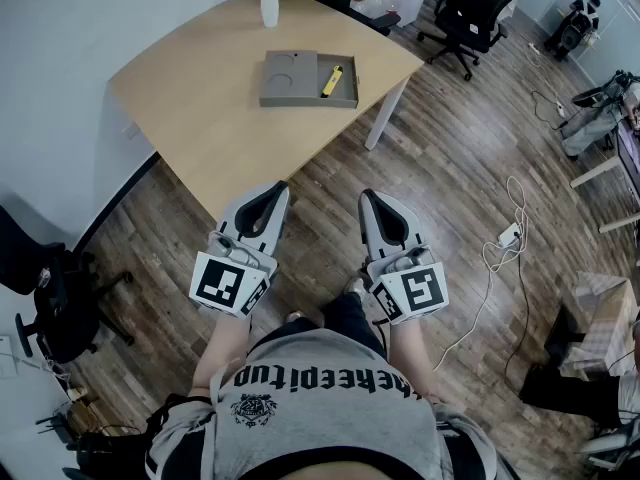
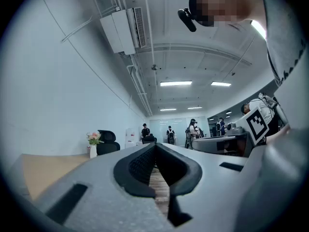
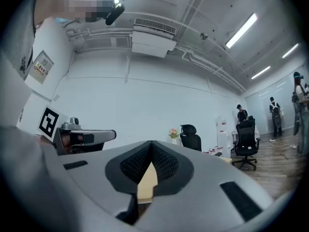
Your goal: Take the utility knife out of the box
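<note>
Fingers [image 2: 140,166] of the left gripper [image 1: 278,190] are closed tip to tip, with nothing between the pads. The right gripper [image 1: 366,197] is in the same state: its fingers [image 3: 166,163] meet at the tips and hold nothing. Both grippers are held side by side in front of the person, over the wooden floor [image 1: 330,183], with the left one at the near edge of the tabletop [image 1: 220,118]. Both point toward the far side of the scene.

On the far part of the tabletop lies a flat grey box [image 1: 300,100], open at the top. Its left section has two round recesses. The utility knife [image 1: 332,80], yellow, lies in the right section, running roughly near to far. Both grippers are well apart from the box and the knife.

A white vase [image 1: 269,6] with flowers stands on the tabletop beyond the box. A black office chair [image 1: 470,13] stands on the floor to the far right. A white power strip [image 1: 508,235] with its cable lies on the floor at right.
</note>
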A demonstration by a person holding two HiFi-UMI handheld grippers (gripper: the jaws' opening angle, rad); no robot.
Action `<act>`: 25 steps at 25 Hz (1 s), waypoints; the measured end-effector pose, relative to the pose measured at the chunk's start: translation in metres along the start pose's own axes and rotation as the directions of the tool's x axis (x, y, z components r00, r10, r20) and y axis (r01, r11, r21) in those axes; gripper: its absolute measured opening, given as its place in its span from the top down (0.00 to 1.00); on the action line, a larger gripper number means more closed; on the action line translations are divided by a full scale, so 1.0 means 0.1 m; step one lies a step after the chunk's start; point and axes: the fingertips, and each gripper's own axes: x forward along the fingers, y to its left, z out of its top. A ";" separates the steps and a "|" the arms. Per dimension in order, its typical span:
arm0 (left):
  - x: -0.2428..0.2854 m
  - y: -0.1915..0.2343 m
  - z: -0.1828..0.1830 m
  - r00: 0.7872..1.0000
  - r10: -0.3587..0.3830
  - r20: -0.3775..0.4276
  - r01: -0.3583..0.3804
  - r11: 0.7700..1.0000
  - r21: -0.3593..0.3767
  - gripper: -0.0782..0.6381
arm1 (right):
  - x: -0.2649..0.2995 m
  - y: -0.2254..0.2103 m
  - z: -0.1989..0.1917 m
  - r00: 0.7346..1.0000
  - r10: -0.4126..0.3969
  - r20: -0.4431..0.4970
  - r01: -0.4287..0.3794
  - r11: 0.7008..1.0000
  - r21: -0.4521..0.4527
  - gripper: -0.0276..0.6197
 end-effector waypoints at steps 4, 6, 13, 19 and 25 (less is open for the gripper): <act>-0.01 0.01 0.03 1.000 0.004 0.003 -0.004 1.000 0.005 0.87 | 0.00 0.03 0.02 1.000 0.008 0.006 -0.008 1.000 0.003 0.95; -0.01 0.00 0.04 1.000 0.005 0.006 -0.005 1.000 0.006 0.87 | -0.01 0.04 0.03 1.000 0.011 0.010 -0.011 1.000 0.004 0.95; 0.05 -0.03 0.05 1.000 0.013 0.009 -0.013 1.000 0.005 0.87 | -0.01 -0.01 0.05 1.000 0.019 0.017 -0.019 1.000 0.004 0.95; 0.21 -0.06 0.04 1.000 0.028 0.009 -0.028 1.000 0.013 0.87 | 0.05 -0.22 0.06 0.999 0.018 0.036 -0.018 1.000 0.008 0.95; 0.50 -0.08 0.02 0.998 0.059 0.019 -0.059 0.998 0.014 0.87 | 0.15 -0.51 0.08 0.998 0.057 0.041 -0.058 0.998 0.026 0.95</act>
